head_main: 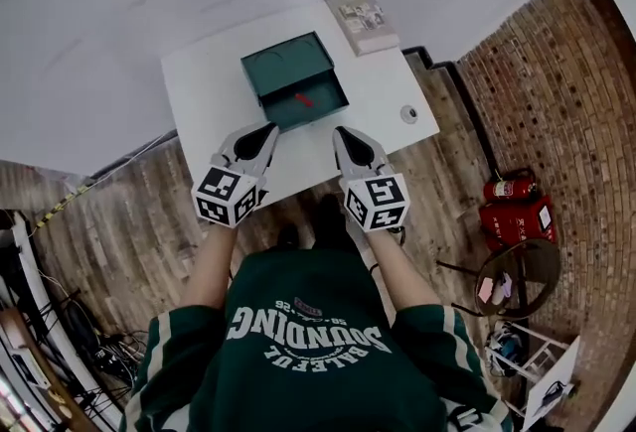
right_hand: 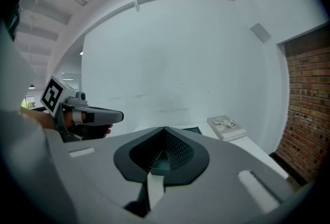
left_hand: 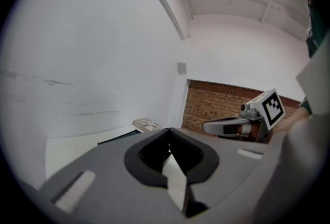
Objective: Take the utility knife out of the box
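At the near edge of the white table [head_main: 199,117], the left gripper [head_main: 267,131] and the right gripper [head_main: 341,132] hang side by side, a little apart. Both noses point away from the person. Each has its jaws pressed together at the tips, the dark pads meeting in a point with nothing caught between them. That shows plainly in the left gripper view [left_hand: 168,130] and the right gripper view [right_hand: 164,128].

Just ahead of the two noses, in line with the gap between them, sits the dark green box [head_main: 286,63]. It is open, its nearer tray bare to the ceiling. The utility knife [head_main: 303,100] lies in that tray, a shade closer to the left gripper. It is a small red sliver set aslant on the green bottom, too small to make out blade or slider. Neither gripper touches the box or the knife.

Both grippers toe in slightly toward the box, the left leaning rightward and the right leaning leftward. Their marker cubes [head_main: 228,194] ride at the rear, facing up. Behind them two bare forearms [head_main: 213,266] reach forward from a green jersey [head_main: 303,341].

Farther out, beyond the box and ahead-right of the right gripper, a book [head_main: 362,20] lies at the table's far corner. A small round object [head_main: 409,114] rests near the table's edge, off to the right gripper's right. Well to the right, red fire extinguishers [head_main: 509,189] stand on the wooden floor [head_main: 129,241] by a brick wall [head_main: 556,72].
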The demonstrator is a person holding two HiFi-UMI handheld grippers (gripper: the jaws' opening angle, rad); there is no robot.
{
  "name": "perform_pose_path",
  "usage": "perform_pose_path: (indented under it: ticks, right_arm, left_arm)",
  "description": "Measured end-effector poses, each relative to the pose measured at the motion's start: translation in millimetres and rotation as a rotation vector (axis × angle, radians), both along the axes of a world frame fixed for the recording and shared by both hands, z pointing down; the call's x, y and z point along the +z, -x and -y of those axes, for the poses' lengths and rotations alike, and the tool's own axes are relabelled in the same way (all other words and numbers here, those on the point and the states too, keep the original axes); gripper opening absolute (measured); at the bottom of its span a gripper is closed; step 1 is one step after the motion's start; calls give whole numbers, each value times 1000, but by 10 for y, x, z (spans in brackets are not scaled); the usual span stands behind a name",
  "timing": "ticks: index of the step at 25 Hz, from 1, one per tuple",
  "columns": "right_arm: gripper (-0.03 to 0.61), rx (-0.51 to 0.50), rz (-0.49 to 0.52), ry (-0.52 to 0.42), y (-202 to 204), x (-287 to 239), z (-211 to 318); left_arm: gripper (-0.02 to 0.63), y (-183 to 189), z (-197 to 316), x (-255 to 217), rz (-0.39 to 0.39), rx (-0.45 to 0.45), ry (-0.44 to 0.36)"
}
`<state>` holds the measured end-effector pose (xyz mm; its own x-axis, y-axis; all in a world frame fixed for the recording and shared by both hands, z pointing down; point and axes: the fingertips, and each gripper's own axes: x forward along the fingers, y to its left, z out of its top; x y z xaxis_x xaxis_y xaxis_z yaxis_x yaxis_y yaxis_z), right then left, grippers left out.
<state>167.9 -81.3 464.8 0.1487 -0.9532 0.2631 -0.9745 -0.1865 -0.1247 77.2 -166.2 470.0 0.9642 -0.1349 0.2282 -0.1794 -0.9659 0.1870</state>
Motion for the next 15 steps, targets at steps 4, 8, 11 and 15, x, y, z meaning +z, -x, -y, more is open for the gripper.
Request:
perform_pose_path:
  ticks: [4,8,11,15]
  right_arm:
    - [3,-70,3,14,-157,85,294]
    - [3,-156,8,21,-328,152,602]
    - [3,-227,6,39,-410,202,836]
    - [3,-309,1,58,-515,224,1066]
  left_arm:
    - [52,-119,194,58,11,-60,4]
    - [52,-254,384,86,20,-134,-2]
    - [52,-296,551,81,24,-200,-1]
    - [52,-340,718,79,37,-277,7]
